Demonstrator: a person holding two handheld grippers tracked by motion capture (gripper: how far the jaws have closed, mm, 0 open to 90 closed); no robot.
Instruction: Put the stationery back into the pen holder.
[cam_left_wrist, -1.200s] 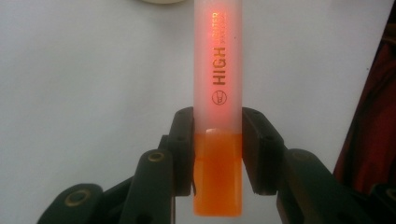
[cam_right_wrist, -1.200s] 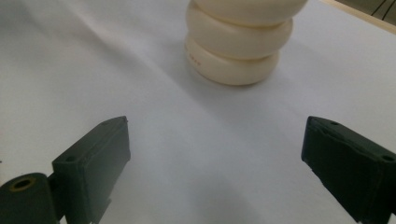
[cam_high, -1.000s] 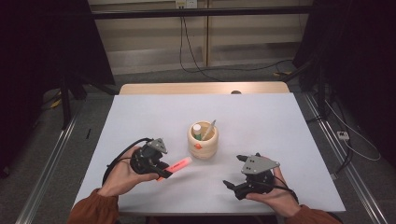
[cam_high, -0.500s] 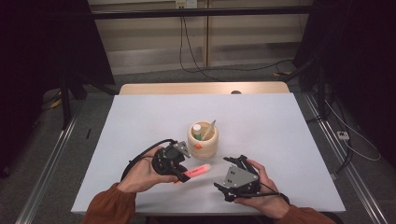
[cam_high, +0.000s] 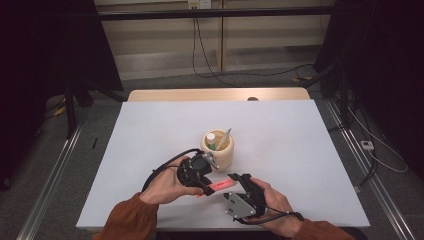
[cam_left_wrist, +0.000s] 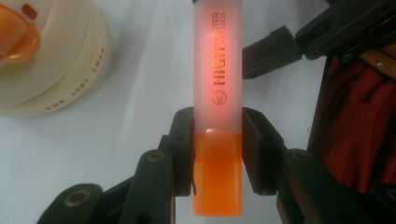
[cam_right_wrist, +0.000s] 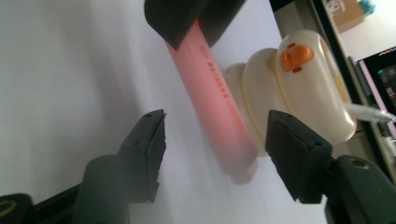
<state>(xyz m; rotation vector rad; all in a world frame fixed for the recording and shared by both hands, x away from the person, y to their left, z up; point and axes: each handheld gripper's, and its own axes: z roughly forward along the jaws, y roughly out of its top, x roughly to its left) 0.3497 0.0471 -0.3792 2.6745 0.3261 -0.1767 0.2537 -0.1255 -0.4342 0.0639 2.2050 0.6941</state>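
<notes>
Since a second ago we have brought both grippers together at the lower centre of the high view, carrying the highlighter from left of the holder to just below it.

Our left gripper (cam_high: 206, 186) is clamped on the orange highlighter (cam_high: 218, 186); in the left gripper view the jaws pinch it (cam_left_wrist: 218, 93) where the orange cap meets the frosted barrel. Our right gripper (cam_high: 239, 181) stands wide apart, its jaws on either side of the free barrel end (cam_right_wrist: 219, 116) without touching it.

The cream pen holder (cam_high: 218, 148) sits mid-table, holding a green-and-white tube (cam_high: 212, 139) and a silvery pen (cam_high: 224, 138) leaning to the upper right. In the right gripper view its ribbed body bears a small orange duck face (cam_right_wrist: 295, 57).

The white table (cam_high: 300, 150) lies bare around us; the holder stands just above the left gripper, close beside the highlighter.

The highlighter's long axis runs roughly left to right in the high view, slightly raised at the right, cap end in the left gripper and barrel pointing at the right gripper.
</notes>
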